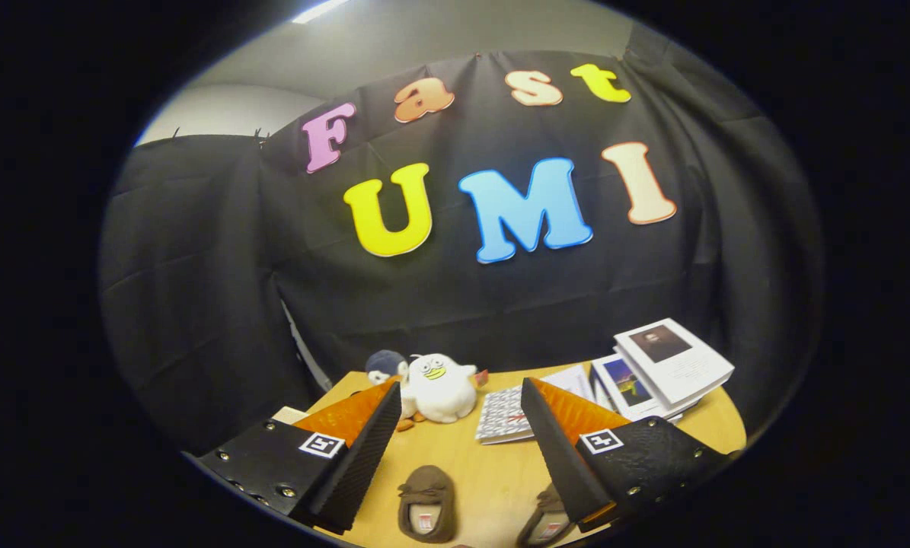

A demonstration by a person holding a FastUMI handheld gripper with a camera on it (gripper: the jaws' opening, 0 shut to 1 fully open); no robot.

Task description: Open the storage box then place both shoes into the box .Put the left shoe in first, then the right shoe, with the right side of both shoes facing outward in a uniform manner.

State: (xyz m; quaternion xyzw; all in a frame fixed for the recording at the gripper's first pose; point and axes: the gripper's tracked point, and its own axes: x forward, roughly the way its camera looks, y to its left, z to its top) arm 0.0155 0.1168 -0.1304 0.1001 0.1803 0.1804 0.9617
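Note:
Two brown slipper-like shoes lie on the wooden table [477, 464]. One shoe [426, 504] sits between my fingers, close below them, its opening facing me. The other shoe [547, 517] lies beside it to the right, partly hidden under my right finger [569, 449]. My gripper [461, 399] hovers above the table with its fingers wide apart and nothing held between them. The left finger [356, 441] stands well left of the first shoe.
A white plush duck [441, 387] and a dark plush toy [384, 365] sit at the table's far side, just beyond the fingers. A patterned booklet [504, 415] and a stack of books [664, 365] lie at the far right. The booth's black cloth hangs behind.

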